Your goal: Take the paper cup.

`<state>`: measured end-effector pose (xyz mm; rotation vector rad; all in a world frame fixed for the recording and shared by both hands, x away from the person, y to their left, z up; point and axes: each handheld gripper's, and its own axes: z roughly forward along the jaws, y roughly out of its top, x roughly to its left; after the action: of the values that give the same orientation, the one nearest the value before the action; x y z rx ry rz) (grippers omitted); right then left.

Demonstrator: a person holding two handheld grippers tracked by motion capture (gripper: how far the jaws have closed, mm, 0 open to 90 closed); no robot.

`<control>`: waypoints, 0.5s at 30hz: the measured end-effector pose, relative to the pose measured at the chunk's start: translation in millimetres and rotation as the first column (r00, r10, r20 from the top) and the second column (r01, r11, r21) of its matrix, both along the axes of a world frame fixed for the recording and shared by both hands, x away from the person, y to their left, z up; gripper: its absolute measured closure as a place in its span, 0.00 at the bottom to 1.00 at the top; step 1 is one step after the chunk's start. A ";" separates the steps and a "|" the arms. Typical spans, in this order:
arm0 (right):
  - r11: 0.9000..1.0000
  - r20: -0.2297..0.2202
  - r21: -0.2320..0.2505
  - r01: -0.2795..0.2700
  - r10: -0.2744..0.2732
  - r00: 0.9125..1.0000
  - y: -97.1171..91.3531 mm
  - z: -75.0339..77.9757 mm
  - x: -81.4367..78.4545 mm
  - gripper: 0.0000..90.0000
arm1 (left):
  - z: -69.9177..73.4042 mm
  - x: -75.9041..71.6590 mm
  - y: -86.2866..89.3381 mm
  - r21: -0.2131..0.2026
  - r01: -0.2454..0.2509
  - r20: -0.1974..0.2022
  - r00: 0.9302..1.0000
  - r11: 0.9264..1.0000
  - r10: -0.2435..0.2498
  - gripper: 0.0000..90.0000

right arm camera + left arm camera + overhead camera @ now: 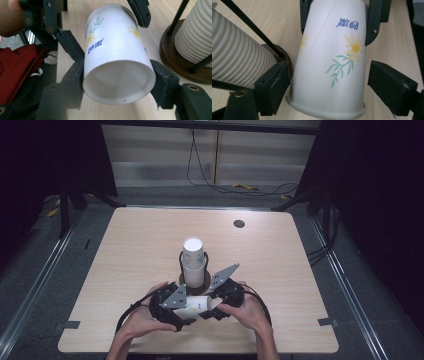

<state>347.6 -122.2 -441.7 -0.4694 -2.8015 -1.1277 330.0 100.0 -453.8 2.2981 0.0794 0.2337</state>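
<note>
A white paper cup (196,304) printed with yellow daisies lies on its side, held just above the table near its front edge between both hand-held grippers. My right gripper (118,75) is shut on the cup's base end (117,85), with both pads pressed against the wall. My left gripper (329,75) stands open around the rim end (327,107), and a gap shows beside its right pad (387,85). In the high view the left gripper (186,311) comes in from the left and the right gripper (210,306) from the right.
A stack of ribbed white cups (193,257) stands in a black wire holder on a round brown base (175,57), just behind the grippers. A dark grommet (239,224) sits at the table's far right. Red cloth (17,67) lies at the table's near edge.
</note>
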 end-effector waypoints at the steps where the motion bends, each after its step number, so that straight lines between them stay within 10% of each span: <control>1: 1.000 -0.003 0.004 0.004 -0.004 1.000 -0.8 0.1 0.0 0.41 | -0.1 0.4 1.6 -0.022 -0.006 -0.005 1.000 1.000 0.005 0.18; 15: 0.996 0.008 0.051 0.078 -0.078 0.997 -16.5 -3.9 1.6 0.41 | -3.5 7.9 25.0 -0.224 -0.108 -0.064 0.993 0.969 0.096 0.18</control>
<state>349.2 -138.7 -445.6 -0.5745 -2.7779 -1.2167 337.9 125.0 -457.3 2.0739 0.2396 0.2059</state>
